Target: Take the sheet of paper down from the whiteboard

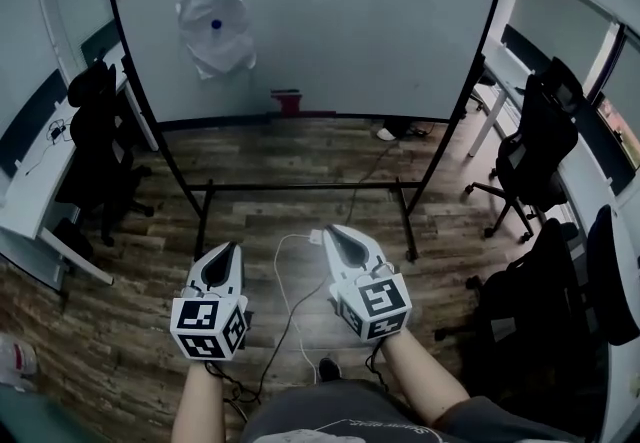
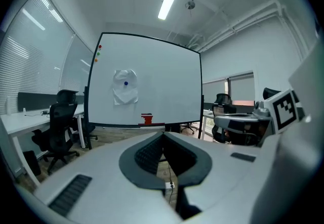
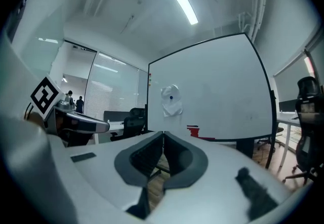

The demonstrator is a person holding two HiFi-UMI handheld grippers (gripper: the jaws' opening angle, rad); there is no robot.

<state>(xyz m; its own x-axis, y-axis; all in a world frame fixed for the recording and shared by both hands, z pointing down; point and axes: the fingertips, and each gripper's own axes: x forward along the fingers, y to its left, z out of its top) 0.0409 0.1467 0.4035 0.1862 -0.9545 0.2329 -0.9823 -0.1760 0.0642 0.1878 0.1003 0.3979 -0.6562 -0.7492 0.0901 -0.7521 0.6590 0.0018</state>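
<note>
Both clenched on nothing: left claw (image 1: pixel 232 247) and right claw (image 1: pixel 329 230), held low, well apart from the whiteboard (image 1: pixel 380 21). High on its left part, a crumpled sheet of paper (image 1: pixel 214 41) pinned under a blue magnet (image 1: pixel 216 24). Likely to tear if tugged with the magnet on, or to slip from a shallow pinch. No container in sight, only a red eraser (image 1: pixel 287 101) on the ledge (image 1: pixel 340 115).

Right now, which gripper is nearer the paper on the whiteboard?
Left. The left gripper is almost straight out from the paper; the right gripper is off to its right. Both far short.
</note>
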